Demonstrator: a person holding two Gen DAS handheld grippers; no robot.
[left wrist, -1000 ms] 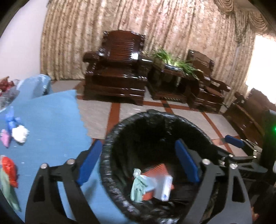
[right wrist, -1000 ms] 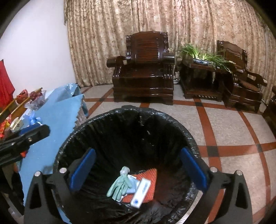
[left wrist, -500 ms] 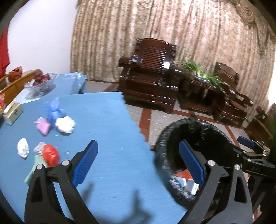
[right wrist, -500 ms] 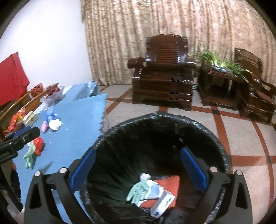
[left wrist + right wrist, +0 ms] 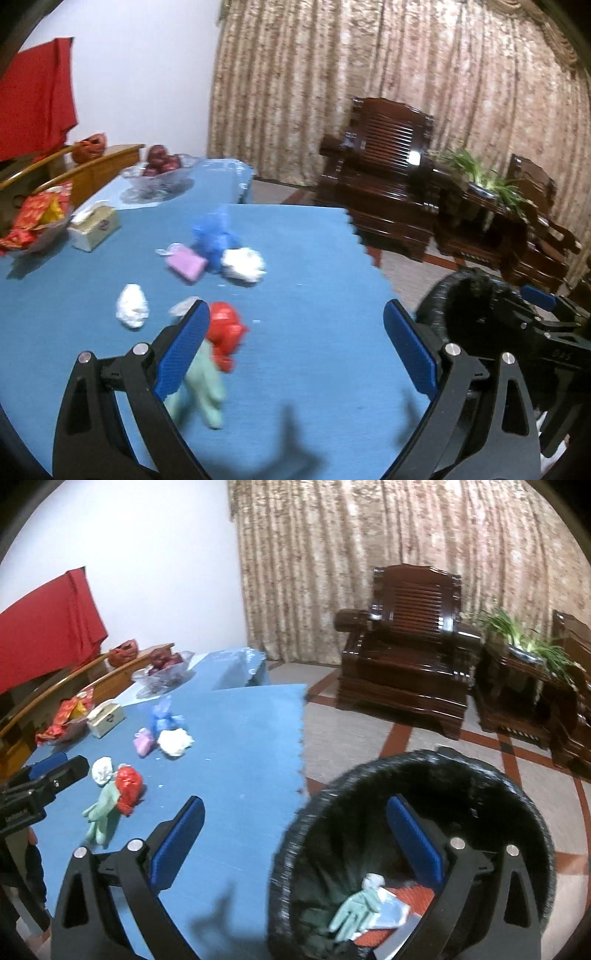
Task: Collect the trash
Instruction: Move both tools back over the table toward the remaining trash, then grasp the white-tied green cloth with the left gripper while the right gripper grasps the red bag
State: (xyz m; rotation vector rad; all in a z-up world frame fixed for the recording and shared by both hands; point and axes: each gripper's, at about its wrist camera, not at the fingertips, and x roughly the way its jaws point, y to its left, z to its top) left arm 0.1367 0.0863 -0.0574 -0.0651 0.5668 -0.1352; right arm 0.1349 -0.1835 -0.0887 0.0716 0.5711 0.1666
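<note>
Through the left wrist camera, my left tool [image 5: 295, 347] hangs over the blue-covered counter [image 5: 317, 266] with its blue pads spread wide and nothing between them. The trash lies scattered ahead. A red crumpled bag [image 5: 225, 330] sits just beside the left pad, touching a pale green glove [image 5: 207, 387] that trails toward me. A white paper wad [image 5: 132, 306] lies left of the red bag. Further out, a pink packet [image 5: 185, 263], a blue crumpled bag [image 5: 214, 236] and a second white wad [image 5: 243, 263] bunch close together. A tissue box [image 5: 94, 227], a dish of red wrappers [image 5: 35, 218] and a glass fruit bowl [image 5: 159, 173] stand along the far left side of the counter. The black-lined bin [image 5: 472, 295] shows at the right, off the counter's edge, partly hidden behind my right tool [image 5: 546, 317].

Through the right wrist camera, my right tool [image 5: 295, 838] is also fully spread and holds nothing. Its left pad is over the counter [image 5: 240, 746], its right pad over the mouth of the bin [image 5: 424, 771]. Inside the bin lie a green glove [image 5: 356, 910], a red piece [image 5: 410, 895] and a pale flat packet [image 5: 391, 908]; the motion blur keeps me from telling more. On the counter the red bag [image 5: 127, 784], the glove [image 5: 101, 814] and the wad [image 5: 101, 770] sit near my left tool [image 5: 40, 786], which pokes in from the left edge.
</note>
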